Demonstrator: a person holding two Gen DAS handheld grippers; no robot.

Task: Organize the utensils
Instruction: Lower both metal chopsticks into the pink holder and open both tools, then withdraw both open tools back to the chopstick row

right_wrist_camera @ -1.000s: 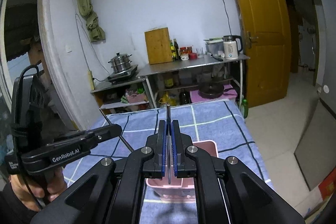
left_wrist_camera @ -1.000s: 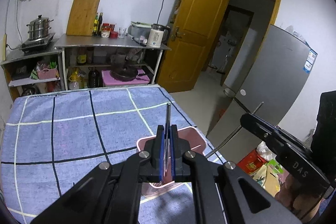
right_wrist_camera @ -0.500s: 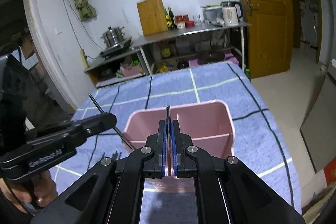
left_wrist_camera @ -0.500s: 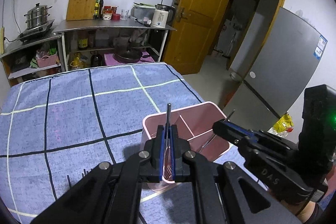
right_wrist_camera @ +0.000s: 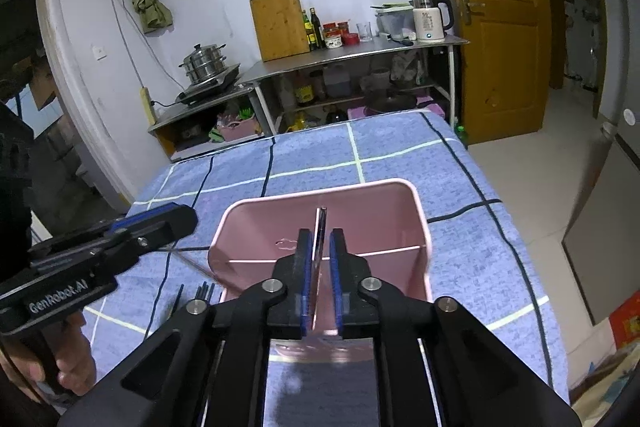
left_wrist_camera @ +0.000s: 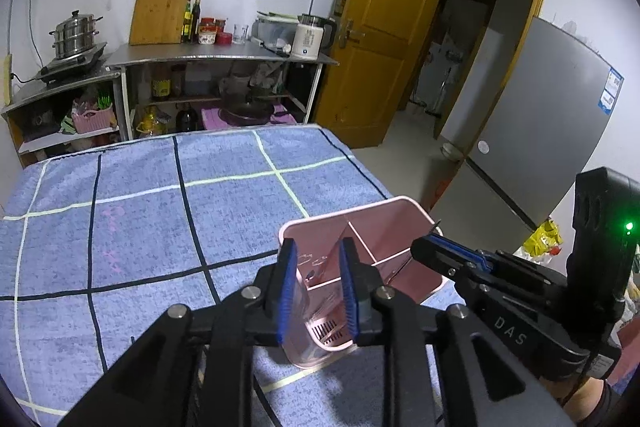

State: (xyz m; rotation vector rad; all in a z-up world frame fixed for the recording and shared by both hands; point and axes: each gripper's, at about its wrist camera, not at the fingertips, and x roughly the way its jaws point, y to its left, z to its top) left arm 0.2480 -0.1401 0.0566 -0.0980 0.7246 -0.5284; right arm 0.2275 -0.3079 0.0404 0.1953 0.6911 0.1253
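Observation:
A pink divided utensil holder (left_wrist_camera: 400, 211) (right_wrist_camera: 376, 195) stands on the blue checked tablecloth (left_wrist_camera: 160, 211). My left gripper (left_wrist_camera: 318, 291) is open over the holder's near-left compartment, with nothing between its blue pads. My right gripper (right_wrist_camera: 319, 267) is open a little over the holder, and a thin metal utensil (right_wrist_camera: 319, 239) stands loose between its pads. In the left wrist view the right gripper (left_wrist_camera: 432, 247) shows a metal tip going into the holder. Several dark utensils (right_wrist_camera: 200, 293) lie on the cloth left of the holder.
A steel shelf unit (right_wrist_camera: 352, 55) with a kettle, bottles and a cutting board stands beyond the table. A yellow door (left_wrist_camera: 384, 39) and a grey fridge (left_wrist_camera: 540, 131) are to the right. The table's right edge drops off close to the holder.
Both grippers have come down over the holder and opened. The utensil in my left gripper is gone from its pads; the one in my right gripper is slipping down.

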